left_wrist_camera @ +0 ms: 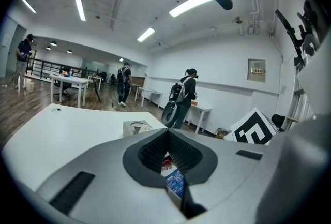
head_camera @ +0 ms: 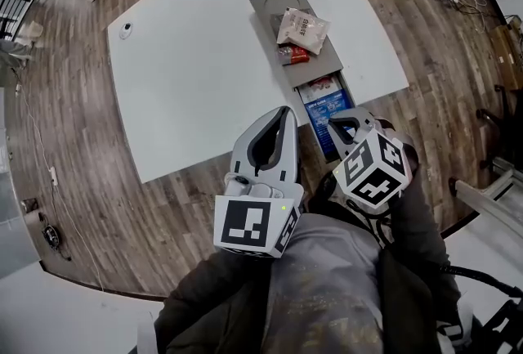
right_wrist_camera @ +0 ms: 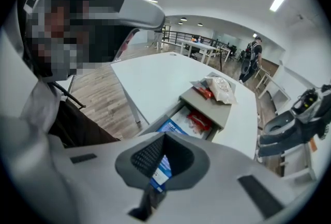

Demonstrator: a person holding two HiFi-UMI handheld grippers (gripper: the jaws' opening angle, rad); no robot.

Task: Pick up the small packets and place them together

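Note:
A grey drawer box (head_camera: 274, 1) lies on the white table (head_camera: 196, 74). On its top rest a white packet (head_camera: 304, 29) and a small red packet (head_camera: 294, 55). Its drawer is pulled out towards me and holds a red-and-white packet (head_camera: 321, 85) and a blue packet (head_camera: 327, 109). My left gripper (head_camera: 283, 114) hangs off the table's near edge, shut and empty. My right gripper (head_camera: 338, 132) tilts down over the drawer's near end, shut with nothing between its pads. The right gripper view shows the white packet (right_wrist_camera: 221, 88), the drawer's red packet (right_wrist_camera: 198, 122) and the blue packet (right_wrist_camera: 171, 128).
A small white object (head_camera: 125, 30) sits near the table's far left corner. Wooden floor surrounds the table. Other desks (left_wrist_camera: 70, 82) and several standing people (left_wrist_camera: 183, 96) are far behind, seen in the left gripper view.

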